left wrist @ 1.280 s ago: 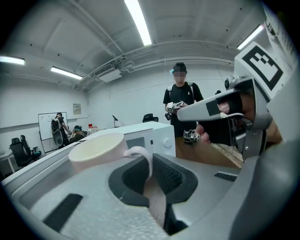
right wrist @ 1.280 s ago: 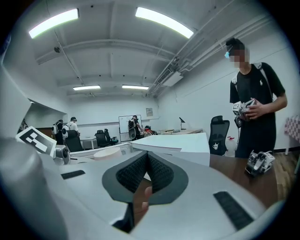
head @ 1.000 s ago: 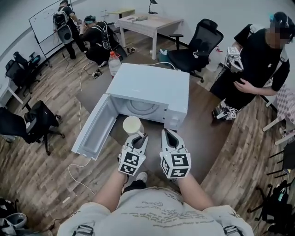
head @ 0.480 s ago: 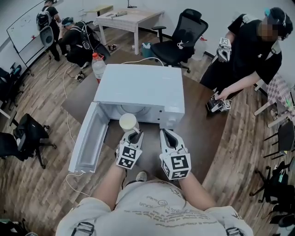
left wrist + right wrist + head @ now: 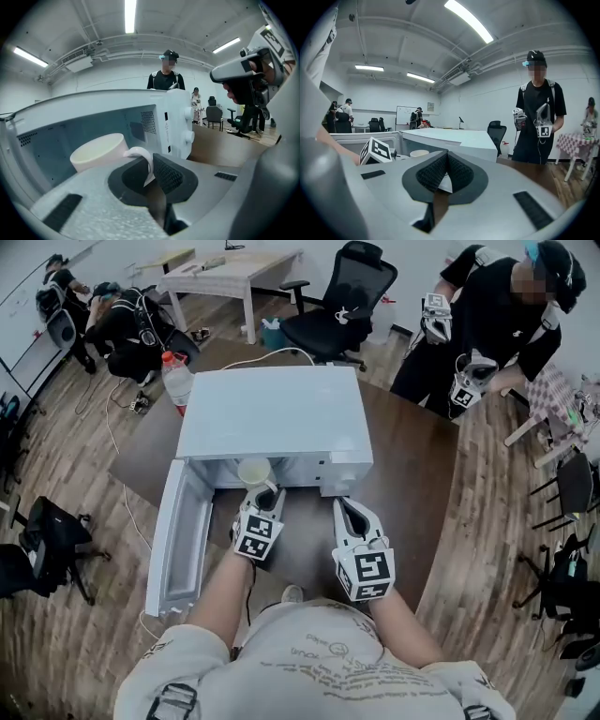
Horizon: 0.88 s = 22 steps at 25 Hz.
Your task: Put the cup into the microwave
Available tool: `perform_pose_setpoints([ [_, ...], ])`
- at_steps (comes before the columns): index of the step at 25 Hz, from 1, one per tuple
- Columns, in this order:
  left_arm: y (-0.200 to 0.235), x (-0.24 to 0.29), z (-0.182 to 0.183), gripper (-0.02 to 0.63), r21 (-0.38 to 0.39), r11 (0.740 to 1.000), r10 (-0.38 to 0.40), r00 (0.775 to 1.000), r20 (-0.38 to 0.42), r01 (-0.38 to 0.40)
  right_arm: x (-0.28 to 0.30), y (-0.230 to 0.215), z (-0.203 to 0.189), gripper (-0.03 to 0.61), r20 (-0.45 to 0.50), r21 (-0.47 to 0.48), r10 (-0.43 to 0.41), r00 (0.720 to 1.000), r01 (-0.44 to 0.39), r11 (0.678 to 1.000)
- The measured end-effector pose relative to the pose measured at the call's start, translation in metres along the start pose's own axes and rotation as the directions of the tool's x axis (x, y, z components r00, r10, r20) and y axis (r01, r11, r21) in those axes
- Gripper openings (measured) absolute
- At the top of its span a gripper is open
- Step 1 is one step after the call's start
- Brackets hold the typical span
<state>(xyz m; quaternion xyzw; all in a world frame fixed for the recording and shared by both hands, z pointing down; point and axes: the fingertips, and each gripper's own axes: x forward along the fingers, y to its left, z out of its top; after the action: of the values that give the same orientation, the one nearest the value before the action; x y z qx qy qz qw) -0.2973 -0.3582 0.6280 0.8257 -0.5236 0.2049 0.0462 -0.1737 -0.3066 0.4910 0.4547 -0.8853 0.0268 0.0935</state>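
Pinching cup (image 5: 253, 470) handle at open microwave (image 5: 272, 409) mouth, left gripper (image 5: 264, 494) jaws; right gripper (image 5: 349, 512) jaws together.

The cup (image 5: 255, 471) at 12 o'clock of my left hand-held gripper (image 5: 264, 493) is cream-white, set against the pale blue-grey cavity of the white microwave (image 5: 272, 413). The left and the right hand-held gripper (image 5: 348, 509) are both light grey with black ribbed pads (image 5: 168, 176), and each carries a cube of black-and-white square markers. The tabletop (image 5: 412, 474) is dark brown and the floor (image 5: 75, 643) is brown wood-grain planking. At 11 o'clock a clear bottle (image 5: 175, 382) has a red cap. At 2 o'clock a person (image 5: 487, 324) wears black.
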Motion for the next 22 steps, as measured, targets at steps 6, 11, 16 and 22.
perform_pose_setpoints([
  [6, 0.025, 0.026, -0.008, 0.038, 0.000, 1.000, -0.015, 1.000, -0.015, 0.015, -0.001, -0.007, -0.008, 0.011, -0.007, 0.014, -0.073, 0.997, 0.073, 0.997],
  [11, 0.037, 0.044, -0.008, 0.043, 0.033, 0.999, -0.027, 1.000, -0.012, 0.028, -0.007, -0.011, -0.016, 0.011, -0.036, 0.062, -0.095, 0.995, 0.097, 0.993],
  [16, 0.042, 0.058, -0.012, 0.044, 0.069, 0.996, -0.052, 0.998, -0.039, 0.054, -0.013, -0.019, -0.017, 0.011, -0.058, 0.053, -0.127, 0.990, 0.130, 0.990],
  [22, 0.047, 0.074, -0.017, 0.044, 0.094, 0.994, -0.054, 0.997, -0.061, 0.059, -0.009, -0.030, -0.023, 0.011, -0.085, 0.055, -0.160, 0.983, 0.165, 0.985],
])
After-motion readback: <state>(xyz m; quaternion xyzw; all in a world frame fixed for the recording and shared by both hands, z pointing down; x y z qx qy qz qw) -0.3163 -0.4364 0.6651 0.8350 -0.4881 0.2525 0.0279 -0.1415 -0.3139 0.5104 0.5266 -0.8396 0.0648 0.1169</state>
